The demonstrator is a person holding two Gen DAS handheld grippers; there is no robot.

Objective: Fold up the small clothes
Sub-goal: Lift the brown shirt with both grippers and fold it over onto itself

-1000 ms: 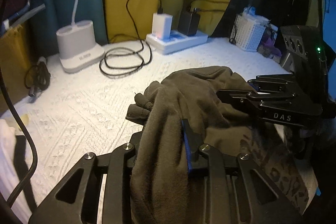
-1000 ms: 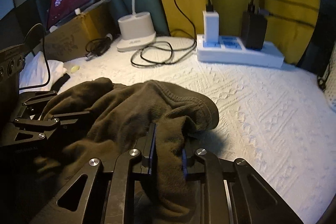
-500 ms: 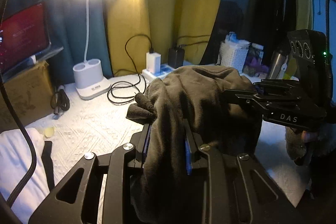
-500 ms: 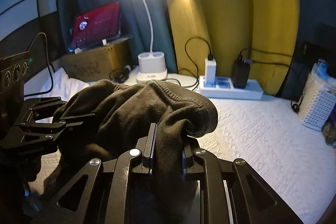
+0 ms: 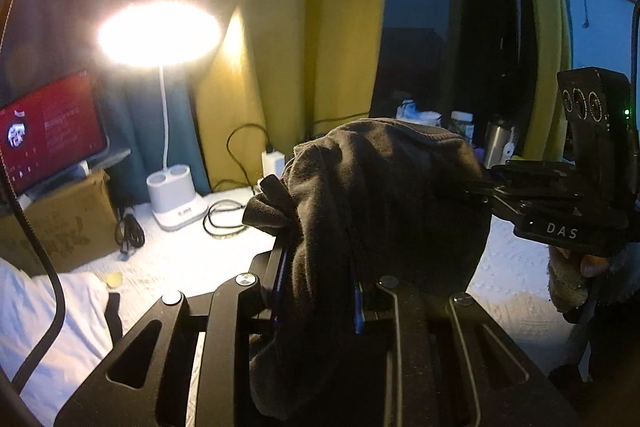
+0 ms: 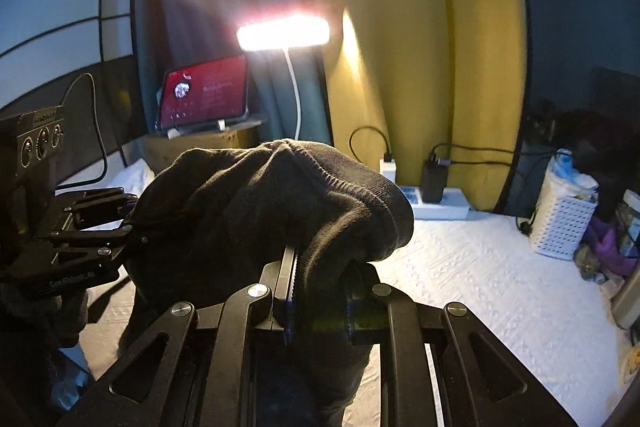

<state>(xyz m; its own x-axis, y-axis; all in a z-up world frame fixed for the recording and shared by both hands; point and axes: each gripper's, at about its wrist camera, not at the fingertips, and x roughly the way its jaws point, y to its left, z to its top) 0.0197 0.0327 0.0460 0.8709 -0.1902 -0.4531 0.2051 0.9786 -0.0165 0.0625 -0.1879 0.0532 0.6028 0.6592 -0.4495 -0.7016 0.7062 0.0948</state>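
Dark brown garment (image 5: 384,195) bunched between both tools, left tool (image 5: 318,291) pinching one edge, right tool (image 6: 318,303) pinching the other, white bedspread (image 6: 480,267) below

Black linkage tongs (image 5: 316,291) with silver screws, blue pads; the other (image 5: 480,189) lettered "DAS".

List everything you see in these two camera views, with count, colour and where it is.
garment: 1, dark brown, held up between both grippers
bedspread: 1, white, textured, underneath
lamp: 1, white, lit, at the back
tablet: 1, red screen, on a cardboard box
power strip: 1, white, by the yellow curtain, a white and a black charger plugged in
basket: 1, white, far right
left gripper: 1, black, shut on garment
right gripper: 1, black, shut on garment
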